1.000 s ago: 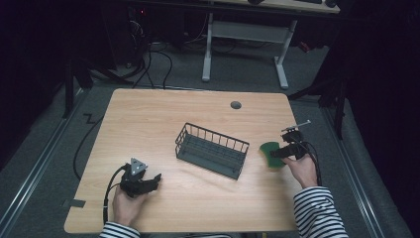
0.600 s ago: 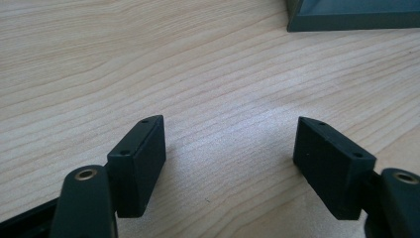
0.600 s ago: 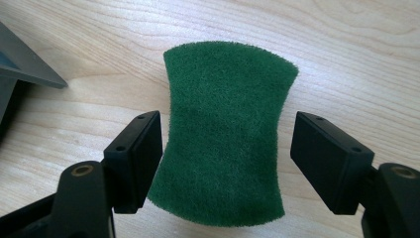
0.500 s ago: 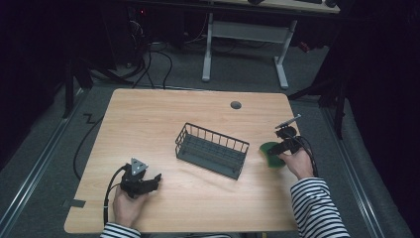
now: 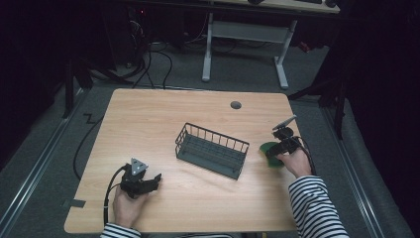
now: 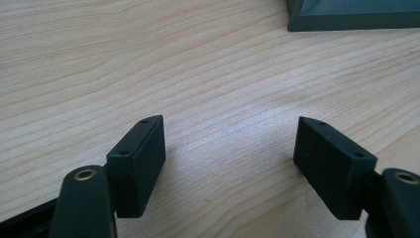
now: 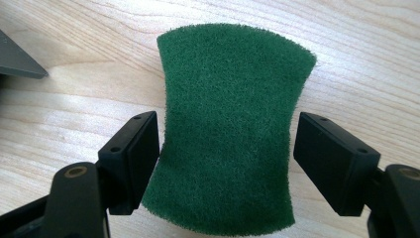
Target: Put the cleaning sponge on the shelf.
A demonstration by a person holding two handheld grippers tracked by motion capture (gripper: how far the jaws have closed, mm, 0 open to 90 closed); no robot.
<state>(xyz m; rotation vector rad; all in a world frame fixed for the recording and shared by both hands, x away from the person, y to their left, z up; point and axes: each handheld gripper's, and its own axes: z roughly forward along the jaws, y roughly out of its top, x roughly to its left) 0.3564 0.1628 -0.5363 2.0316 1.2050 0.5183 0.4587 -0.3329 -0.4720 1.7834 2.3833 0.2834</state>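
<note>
A green scouring sponge lies flat on the wooden table, right of a dark wire basket. My right gripper straddles its waisted middle. Its jaws have just been opening. The left pad sits at the sponge's edge and a gap shows beside the right pad. In the high view the sponge pokes out left of the right gripper. My left gripper rests open at the table's front left, and in its own view the left gripper has bare wood between the jaws.
The basket stands empty mid-table; its corner shows at the left edge of the right gripper view and its base at the top of the left gripper view. A grey cable port sits near the far edge. A desk frame stands beyond the table.
The right hand has shifted slightly and tipped its gripper over the sponge, which stays put on the table. The left hand has not moved.
</note>
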